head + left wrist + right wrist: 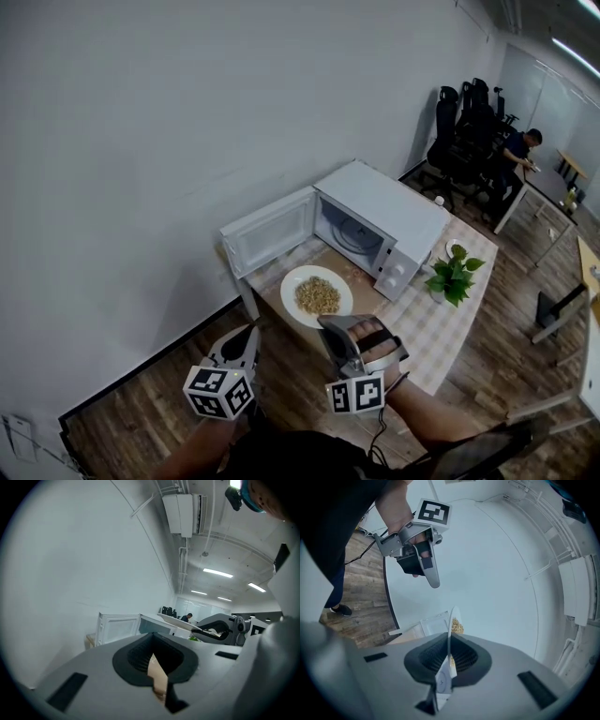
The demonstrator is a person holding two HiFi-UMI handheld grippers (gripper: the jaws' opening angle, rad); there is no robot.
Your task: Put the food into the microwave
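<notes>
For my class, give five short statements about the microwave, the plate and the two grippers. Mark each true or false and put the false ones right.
1. The microwave is closed. False: its door stands swung open to the left.
2. The right gripper is shut on the rim of the plate. True.
3. The plate sits inside the microwave. False: it is outside, in front of the opening, with the food on it.
4. A potted plant stands on the table beside the microwave. True.
5. The left gripper also grips the plate. False: it holds nothing and is clear of the plate.
</notes>
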